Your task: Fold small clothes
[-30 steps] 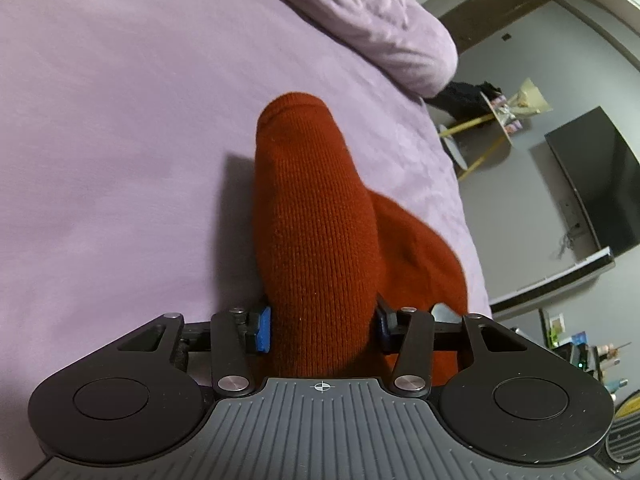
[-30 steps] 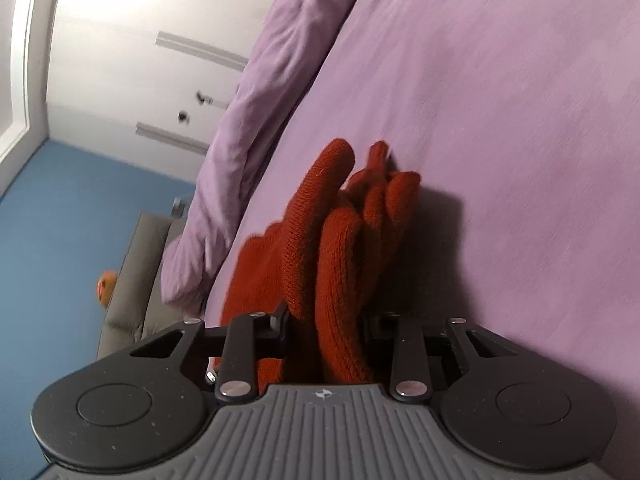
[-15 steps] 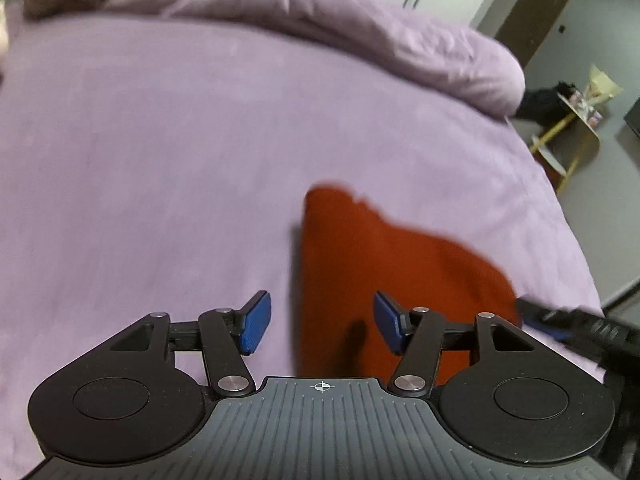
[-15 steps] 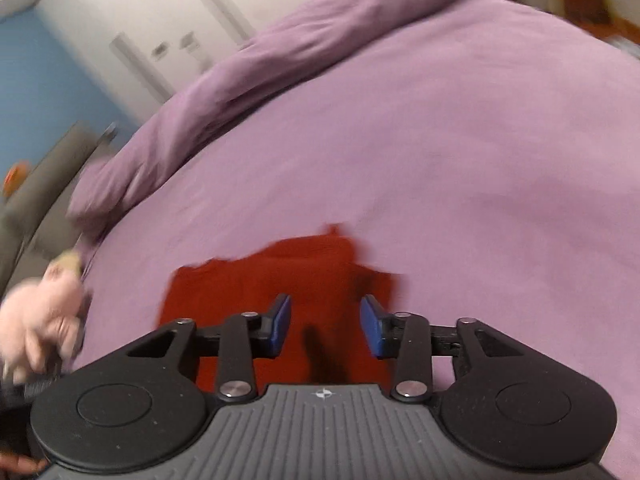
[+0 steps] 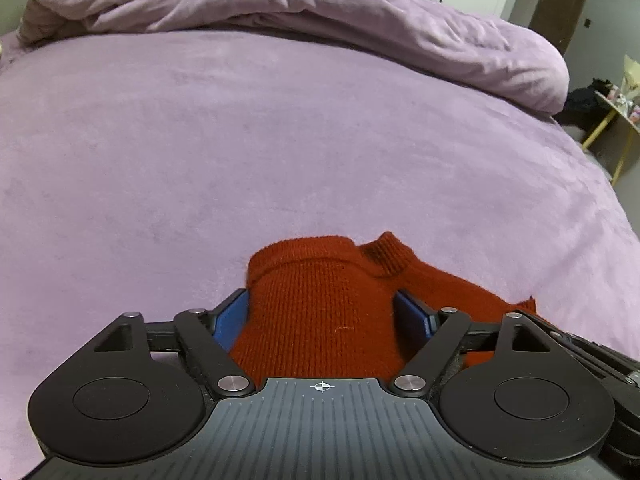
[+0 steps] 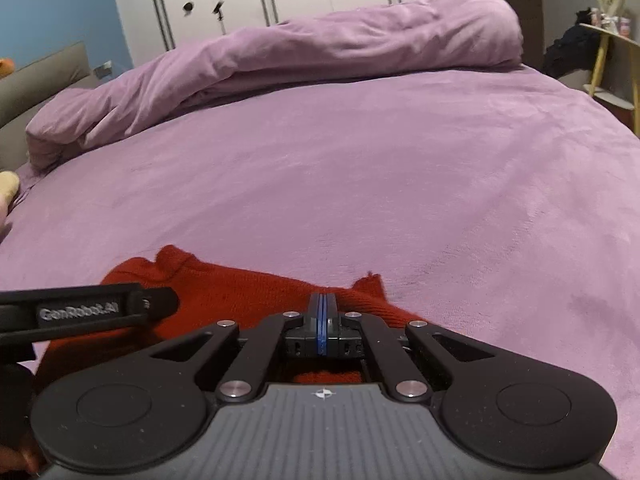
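On the purple bed [image 5: 280, 152], one red knit [image 5: 320, 312] between spread left tongs [image 5: 320, 312]; right tongs [image 6: 322, 316] pressed together.

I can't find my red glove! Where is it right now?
The red glove lies on the purple bed cover, near its front edge in both views, between the left gripper's fingers and far from the rolled duvet.

Two low bedward views (shared duvet [image 5: 360, 28])
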`<state>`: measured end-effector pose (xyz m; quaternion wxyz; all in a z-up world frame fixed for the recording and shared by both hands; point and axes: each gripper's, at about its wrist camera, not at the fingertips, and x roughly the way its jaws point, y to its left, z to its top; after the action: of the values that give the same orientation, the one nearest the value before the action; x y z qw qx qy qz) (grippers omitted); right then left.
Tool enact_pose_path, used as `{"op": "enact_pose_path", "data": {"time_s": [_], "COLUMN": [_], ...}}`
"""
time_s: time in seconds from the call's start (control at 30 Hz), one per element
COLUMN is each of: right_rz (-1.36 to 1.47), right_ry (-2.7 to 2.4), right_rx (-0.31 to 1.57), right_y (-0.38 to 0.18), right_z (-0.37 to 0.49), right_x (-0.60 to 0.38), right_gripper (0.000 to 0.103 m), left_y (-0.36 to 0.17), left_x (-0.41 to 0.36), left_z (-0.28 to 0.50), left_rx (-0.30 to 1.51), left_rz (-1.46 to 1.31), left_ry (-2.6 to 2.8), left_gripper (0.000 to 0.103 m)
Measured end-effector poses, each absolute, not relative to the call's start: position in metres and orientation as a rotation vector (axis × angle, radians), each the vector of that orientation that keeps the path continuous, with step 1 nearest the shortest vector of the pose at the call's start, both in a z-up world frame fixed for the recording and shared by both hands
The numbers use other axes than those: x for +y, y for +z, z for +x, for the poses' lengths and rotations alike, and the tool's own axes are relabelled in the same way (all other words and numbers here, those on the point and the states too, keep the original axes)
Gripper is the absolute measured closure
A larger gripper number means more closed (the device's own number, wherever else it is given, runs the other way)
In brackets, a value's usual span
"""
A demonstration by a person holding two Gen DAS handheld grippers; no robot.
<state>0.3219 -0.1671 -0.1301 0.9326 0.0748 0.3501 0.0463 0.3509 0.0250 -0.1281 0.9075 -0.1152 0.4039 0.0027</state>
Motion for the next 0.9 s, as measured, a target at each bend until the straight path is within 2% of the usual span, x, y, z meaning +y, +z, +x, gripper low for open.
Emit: {"op": "enact_pose_path", "data": {"time_s": [0.1, 0.27, 0.4, 0.47, 0.5, 0.53, 0.57, 0.6, 0.7, 0.77, 0.83, 0.9], "right_rz": [0.156, 0.173, 0.145, 0.147, 0.17, 0.216, 0.39, 0.39, 0.662, 0.713, 0.78, 0.782], "right_ry": [0.091, 0.127, 0.192, 0.209, 0.207, 0.188, 0.155, 0.155, 0.166, 0.181, 0.217, 0.213], "right_rx": [0.712, 0.712, 0.679, 0.66, 0.67, 0.68, 0.737, 0.737, 0.846, 0.848, 0.861, 0.868], "right_y": [-0.131, -0.111, -0.104, -0.103, -0.103, -0.103, -0.103, -0.103, -0.11, -0.112, -0.118, -0.12], "right_z": [0.32, 0.29, 0.233, 0.188, 0.165, 0.147, 0.122, 0.122, 0.107, 0.107, 0.114, 0.117], "right_x": [-0.173, -0.174, -0.181, -0.192, -0.2, -0.21, -0.236, -0.236, -0.264, -0.265, -0.259, -0.255], "right_gripper": [0.103, 0.093, 0.092, 0.091, 0.086, 0.071, 0.068, 0.067, 0.066, 0.066, 0.059, 0.06], "left_y": [-0.129, -0.113, -0.1, -0.101, -0.103, -0.105, -0.106, -0.105, -0.102, -0.103, -0.106, -0.108], "left_x": [0.027, 0.033, 0.06, 0.074, 0.081, 0.086, 0.092, 0.095, 0.09, 0.081, 0.07, 0.062], "left_z": [0.346, 0.322, 0.253, 0.211, 0.192, 0.175, 0.156, 0.143, 0.12, 0.116, 0.121, 0.131], "left_rx": [0.83, 0.867, 0.797, 0.825, 0.844, 0.843, 0.833, 0.849, 0.871, 0.882, 0.889, 0.895], "left_rz": [-0.241, -0.229, -0.31, -0.378, -0.41, -0.442, -0.484, -0.497, -0.45, -0.375, -0.305, -0.278], "left_ry": [0.008, -0.026, -0.081, -0.1, -0.105, -0.107, -0.109, -0.103, -0.096, -0.127, -0.115, -0.108], "left_gripper": [0.018, 0.018, 0.018, 0.018, 0.018, 0.018, 0.019, 0.023, 0.023, 0.023, 0.024, 0.024]}}
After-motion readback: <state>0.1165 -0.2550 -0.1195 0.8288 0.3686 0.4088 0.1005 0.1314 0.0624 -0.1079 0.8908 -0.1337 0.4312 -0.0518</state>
